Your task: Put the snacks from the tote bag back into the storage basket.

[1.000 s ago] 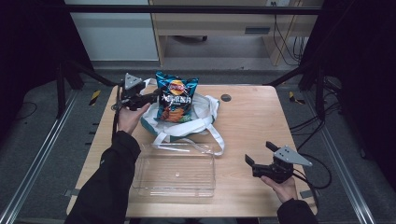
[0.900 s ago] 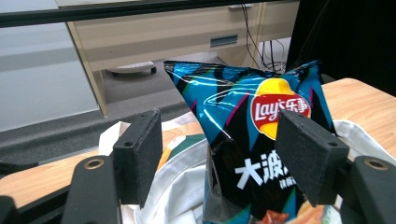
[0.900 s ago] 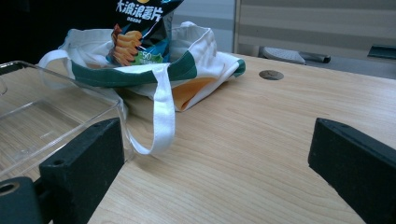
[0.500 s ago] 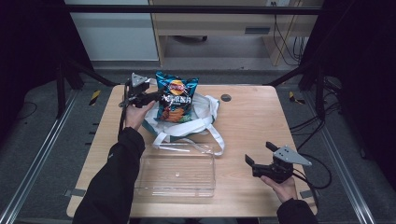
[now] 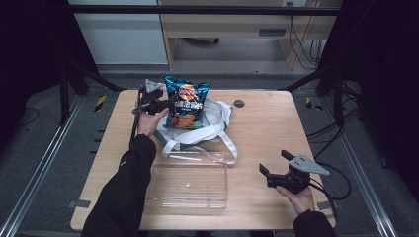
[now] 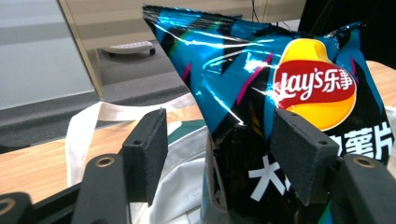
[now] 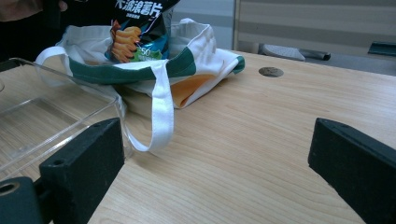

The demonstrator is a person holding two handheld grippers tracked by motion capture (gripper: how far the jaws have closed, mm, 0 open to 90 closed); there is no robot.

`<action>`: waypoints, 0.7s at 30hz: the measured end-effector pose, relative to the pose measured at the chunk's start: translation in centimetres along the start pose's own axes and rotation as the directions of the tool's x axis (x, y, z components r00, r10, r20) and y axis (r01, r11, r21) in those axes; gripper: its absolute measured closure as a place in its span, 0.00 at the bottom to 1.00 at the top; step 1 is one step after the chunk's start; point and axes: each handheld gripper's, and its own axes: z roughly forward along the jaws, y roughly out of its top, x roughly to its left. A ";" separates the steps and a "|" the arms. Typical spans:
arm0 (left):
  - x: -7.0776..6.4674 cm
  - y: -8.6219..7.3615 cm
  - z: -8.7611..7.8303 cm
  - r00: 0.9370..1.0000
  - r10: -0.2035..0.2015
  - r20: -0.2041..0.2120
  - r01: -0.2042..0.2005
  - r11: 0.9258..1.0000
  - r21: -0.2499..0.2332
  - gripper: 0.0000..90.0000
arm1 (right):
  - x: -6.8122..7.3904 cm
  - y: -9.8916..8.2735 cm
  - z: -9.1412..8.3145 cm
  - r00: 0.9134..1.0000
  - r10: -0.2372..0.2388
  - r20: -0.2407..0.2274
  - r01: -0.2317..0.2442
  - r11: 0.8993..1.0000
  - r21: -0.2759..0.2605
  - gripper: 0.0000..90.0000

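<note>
Moved toward the chip bag since the earlier frame, the left gripper [image 5: 165,104] now brackets the bag's left edge.
Its jaws have just been closing yet stand wide, pads not pressing the chip bag [image 6: 289,93], which stands upright in the white tote bag [image 5: 217,118]. Right gripper [image 5: 273,168] rests wide open on the table [image 5: 267,123], beside the clear tray [image 5: 188,182].

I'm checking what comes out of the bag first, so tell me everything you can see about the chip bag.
The chip bag is a glossy blue and black foil pack with a red and yellow Lay's logo and white Chinese lettering. It looks puffed and sealed, its crimped top edge upward. It stands upright in the white and green tote bag at the table's far side. The left tool reaches its side edge; its jaws have just been closing, with the edge between them but not yet pressed.
</note>
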 end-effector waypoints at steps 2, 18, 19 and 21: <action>0.0 -0.1 0.1 1.000 -0.004 0.011 0.003 1.000 0.006 0.43 | 0.0 0.0 0.0 1.000 0.000 -0.001 0.000 1.000 0.002 0.04; -0.8 -0.3 0.4 0.999 -0.025 0.040 0.021 0.995 0.100 0.93 | 0.0 0.0 0.0 1.000 0.000 -0.004 0.000 1.000 0.004 0.04; -0.9 -0.3 0.5 0.999 -0.021 0.039 0.017 0.994 0.105 0.95 | 0.0 0.0 0.0 1.000 -0.001 -0.003 0.001 1.000 0.003 0.04; -1.1 -0.3 0.4 0.999 -0.008 0.033 0.004 0.994 0.112 0.97 | 0.1 0.0 0.0 1.000 0.000 -0.003 0.000 1.000 0.004 0.04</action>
